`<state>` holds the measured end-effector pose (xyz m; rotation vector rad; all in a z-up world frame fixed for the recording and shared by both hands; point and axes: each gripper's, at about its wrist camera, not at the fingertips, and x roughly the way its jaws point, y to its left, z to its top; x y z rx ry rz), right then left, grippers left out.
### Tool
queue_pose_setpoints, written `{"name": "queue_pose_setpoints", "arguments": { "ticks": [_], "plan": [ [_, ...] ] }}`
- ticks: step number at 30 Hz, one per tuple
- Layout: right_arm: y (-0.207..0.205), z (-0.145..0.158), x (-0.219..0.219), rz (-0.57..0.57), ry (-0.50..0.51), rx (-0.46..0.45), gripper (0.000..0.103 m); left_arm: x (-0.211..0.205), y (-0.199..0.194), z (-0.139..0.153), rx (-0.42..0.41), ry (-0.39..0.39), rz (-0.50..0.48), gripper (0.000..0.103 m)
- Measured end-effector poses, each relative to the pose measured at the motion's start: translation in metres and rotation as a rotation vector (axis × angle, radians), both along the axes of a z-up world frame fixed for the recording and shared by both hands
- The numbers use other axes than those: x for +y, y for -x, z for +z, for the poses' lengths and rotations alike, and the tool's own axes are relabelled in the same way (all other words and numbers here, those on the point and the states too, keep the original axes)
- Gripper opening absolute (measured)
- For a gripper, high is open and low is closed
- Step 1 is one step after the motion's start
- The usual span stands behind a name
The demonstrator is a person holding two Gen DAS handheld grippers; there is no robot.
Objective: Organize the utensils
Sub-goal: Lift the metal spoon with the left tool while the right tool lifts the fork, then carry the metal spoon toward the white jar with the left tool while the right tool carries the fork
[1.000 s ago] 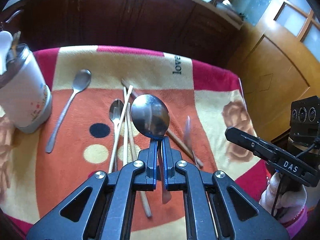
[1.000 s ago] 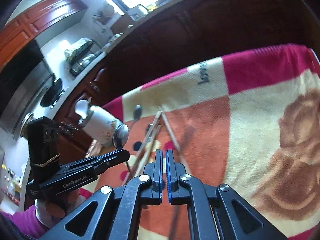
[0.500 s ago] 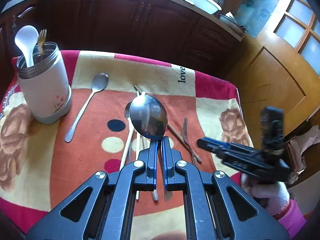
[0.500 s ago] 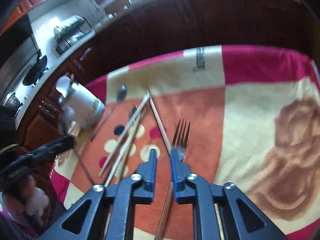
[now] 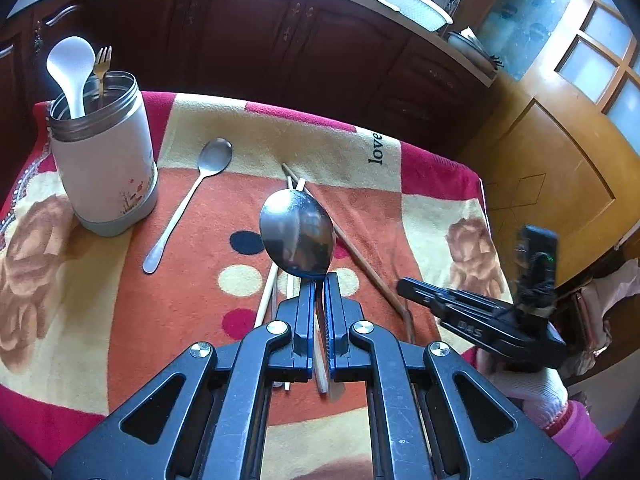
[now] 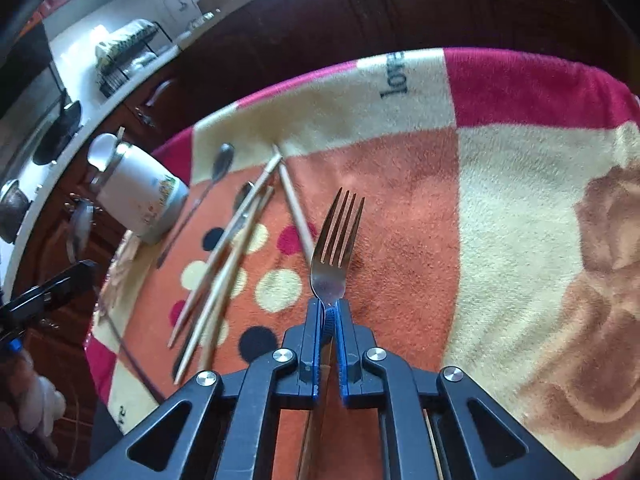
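While the left claw [image 5: 319, 280] is clamped on the neck of a big spoon [image 5: 297, 234], the bowl of that spoon stands up just ahead of its tips, lifted clear of the blanket [image 5: 192, 292] that covers the desk. Its jaws are all but together, with only the thin handle between them. Ahead and far to the left of this claw stands a white jar [image 5: 105, 160], upright, with a white ladle [image 5: 72, 72] and a small fork [image 5: 102, 66] sticking out of its top. Between jar and claw, a second spoon [image 5: 188, 200] lies flat on the blanket, bowl pointing away. Chopsticks [image 5: 360, 256] lie under and just to the right of the held spoon, some crossing each other.

The right claw [image 6: 329, 312] is pinched tight on a steel fork [image 6: 334, 248] at the neck, 4 tines pointing straight ahead. Whether the fork rests on the blanket or is just off it I cannot tell. Left of this claw lie the chopsticks, fanned out, with a spoon partly under them. Farther left and ahead is the jar. A gloved hand [image 5: 528, 392] with a pink sleeve shows at the lower right of the left view, holding the right claw's body.
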<state>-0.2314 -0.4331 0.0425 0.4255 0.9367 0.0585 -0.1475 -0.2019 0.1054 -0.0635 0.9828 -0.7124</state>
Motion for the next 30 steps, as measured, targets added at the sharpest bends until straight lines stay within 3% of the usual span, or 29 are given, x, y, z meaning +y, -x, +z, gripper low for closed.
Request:
{"name": "queue_pose_setpoints", "arguments": {
  "ticks": [7,12,25,30],
  "plan": [
    [0.021,0.039,0.000,0.003,-0.071,-0.105,0.005,0.010,0.000,0.013,-0.017,0.030,0.021,0.003],
    [0.019,0.063,0.014,0.034,-0.043,-0.170,0.005,0.019,-0.001,0.021,-0.030,0.043,0.041,0.003],
    [0.004,0.099,0.042,0.092,-0.015,-0.249,0.000,0.040,-0.004,0.033,-0.043,0.078,0.090,0.003],
    [-0.008,0.088,0.043,0.096,-0.018,-0.202,0.000,0.048,-0.005,0.030,-0.037,0.083,0.103,0.003]
  ]
}}
